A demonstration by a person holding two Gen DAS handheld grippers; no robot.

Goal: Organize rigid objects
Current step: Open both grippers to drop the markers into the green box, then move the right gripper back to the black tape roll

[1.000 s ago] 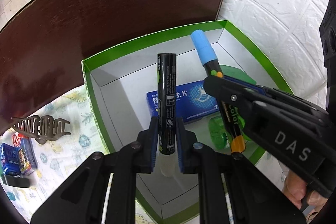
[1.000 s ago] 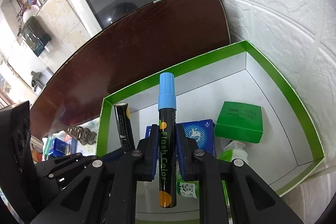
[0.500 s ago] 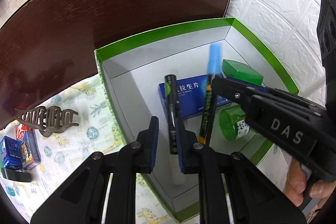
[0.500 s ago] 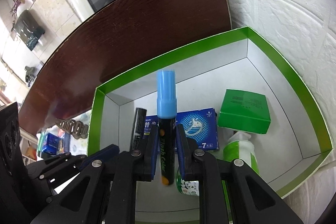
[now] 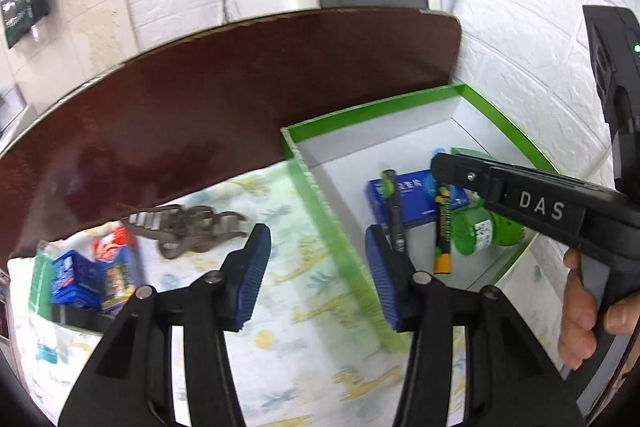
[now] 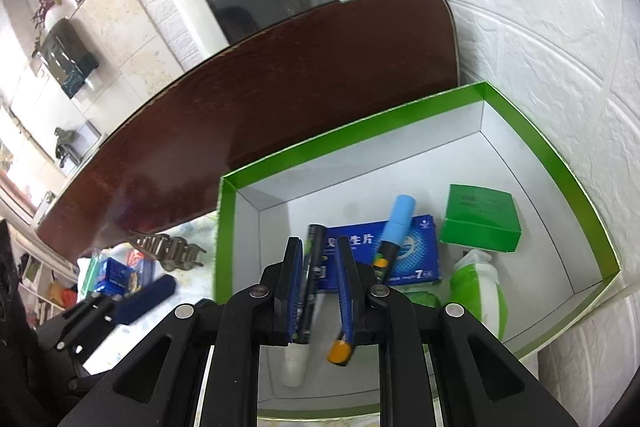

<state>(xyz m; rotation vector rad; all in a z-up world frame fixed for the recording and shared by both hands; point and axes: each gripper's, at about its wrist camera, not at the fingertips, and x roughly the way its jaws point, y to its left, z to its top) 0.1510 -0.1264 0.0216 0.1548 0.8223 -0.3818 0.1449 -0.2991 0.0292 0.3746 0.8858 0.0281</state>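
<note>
Left gripper (image 5: 317,239): your jaws are opening, blue pads apart, nothing between them; it hangs over the patterned cloth (image 5: 280,359) and the left wall of the green-edged box (image 6: 540,143), which reads as a hand finished with its drop-off and free for the next pick. Right gripper (image 6: 318,247): pads a narrow gap apart and clamped on nothing, poised over the box interior; the person's hand (image 5: 580,307) grips its handle. Black marker (image 5: 394,211): flat on the box floor near the left wall, seen through the right gripper's gap, not held. Blue-capped marker (image 6: 400,223): inside the box, slanted, cap lying over the blue carton (image 6: 412,251), orange end blurred below the right pad; it looks let go rather than gripped, and whether it has settled you cannot tell. Green carton (image 6: 480,223) and green bottle (image 6: 480,287): at the right of the box, the carton's edge just above the bottle's top; likely stowed there to group the rigid items. Outstanding, on the cloth, outside the box: brown hair claw (image 5: 188,227); small blue-and-red packets (image 5: 96,275), too blurred to read. Obscured: the blue cap, hidden by the right gripper in the left view; the box's near wall and the bottle's base, cut off behind the gripper frame.
</note>
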